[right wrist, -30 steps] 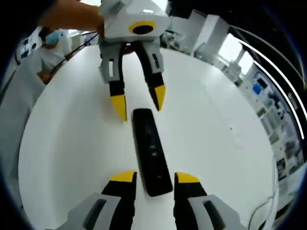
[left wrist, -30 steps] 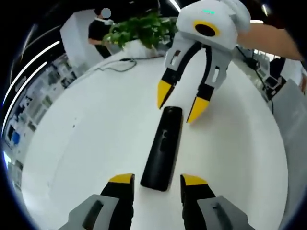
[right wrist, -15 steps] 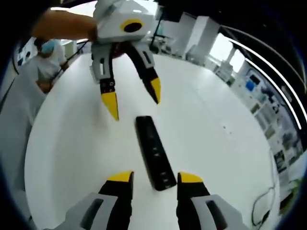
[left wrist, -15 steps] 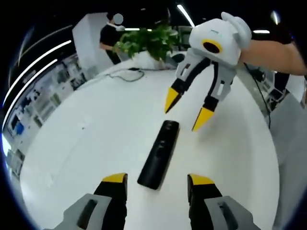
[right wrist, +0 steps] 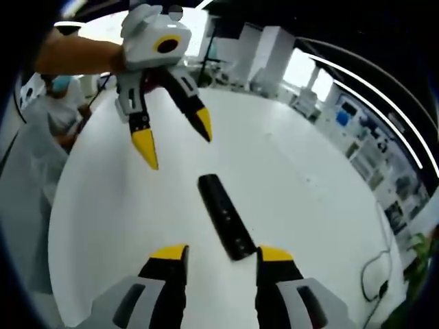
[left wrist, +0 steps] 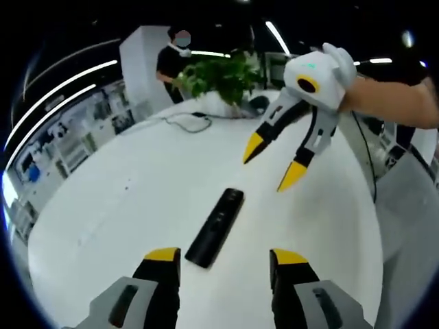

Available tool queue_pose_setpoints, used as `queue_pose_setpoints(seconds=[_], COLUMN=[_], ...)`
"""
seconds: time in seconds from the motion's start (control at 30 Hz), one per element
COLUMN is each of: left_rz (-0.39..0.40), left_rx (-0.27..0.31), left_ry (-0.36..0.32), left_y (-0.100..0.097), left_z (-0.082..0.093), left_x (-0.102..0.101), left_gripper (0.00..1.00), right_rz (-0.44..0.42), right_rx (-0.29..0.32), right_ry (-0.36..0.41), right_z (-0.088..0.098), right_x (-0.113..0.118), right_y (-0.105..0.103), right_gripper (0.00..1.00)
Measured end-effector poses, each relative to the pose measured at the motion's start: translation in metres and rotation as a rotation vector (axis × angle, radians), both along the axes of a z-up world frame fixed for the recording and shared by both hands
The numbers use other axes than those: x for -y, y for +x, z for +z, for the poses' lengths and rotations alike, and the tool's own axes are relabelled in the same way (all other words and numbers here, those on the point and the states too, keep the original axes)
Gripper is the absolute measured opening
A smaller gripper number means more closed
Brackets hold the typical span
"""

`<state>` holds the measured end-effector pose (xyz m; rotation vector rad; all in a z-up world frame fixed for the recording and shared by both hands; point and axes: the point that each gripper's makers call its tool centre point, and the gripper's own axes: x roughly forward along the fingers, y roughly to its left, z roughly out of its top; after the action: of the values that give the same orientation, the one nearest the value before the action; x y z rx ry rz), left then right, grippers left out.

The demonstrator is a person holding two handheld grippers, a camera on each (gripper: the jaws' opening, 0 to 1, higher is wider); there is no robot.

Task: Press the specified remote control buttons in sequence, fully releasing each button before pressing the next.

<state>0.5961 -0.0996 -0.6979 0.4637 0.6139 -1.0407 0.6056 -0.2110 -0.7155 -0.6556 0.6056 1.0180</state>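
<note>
White and round, the counter (left wrist: 123, 205) stands in an office with long ceiling lights, and a green plant (left wrist: 223, 72) and a dark cable (left wrist: 186, 122) are at its far edge in the left gripper view. On the bare middle of the counter lies a black remote control (left wrist: 215, 227), flat, with its buttons up; nothing touches it. In the left gripper view the left gripper (left wrist: 223, 259) hangs above the near end of the remote, its yellow-tipped fingers (left wrist: 162, 257) wide apart and empty. Beyond the far end of the remote the right gripper (left wrist: 273, 164) is in the air, held by a bare arm (left wrist: 391, 103), and its fingers are also spread and hold nothing. In the right gripper view the remote control (right wrist: 226, 216) lies slanted just ahead of the right gripper (right wrist: 221, 256), and the left gripper (right wrist: 173, 140) hovers over the counter past the remote's far end. A person (left wrist: 175, 58) stands behind the plant.
</note>
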Motion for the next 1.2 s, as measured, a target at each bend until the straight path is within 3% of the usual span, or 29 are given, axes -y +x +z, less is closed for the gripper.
queue_pose_setpoints(seconds=[0.3, 0.73, 1.2], left_rz=[0.024, 0.071, 0.091], left_rx=[0.036, 0.069, 0.112], left_ry=[-0.046, -0.064, -0.110], left_y=[-0.020, -0.053, -0.080], left_z=[0.022, 0.037, 0.056], left_x=[-0.001, -0.016, -0.016], left_gripper=[0.58, 0.62, 0.63], right_rz=[-0.049, -0.069, -0.097], right_rx=[0.020, 0.035, 0.066], right_ry=[0.046, 0.075, 0.110], right_z=[0.023, 0.038, 0.054], right_x=[0.001, 0.002, 0.012], right_y=[-0.029, -0.061, -0.087], right_gripper=[0.39, 0.39, 0.41])
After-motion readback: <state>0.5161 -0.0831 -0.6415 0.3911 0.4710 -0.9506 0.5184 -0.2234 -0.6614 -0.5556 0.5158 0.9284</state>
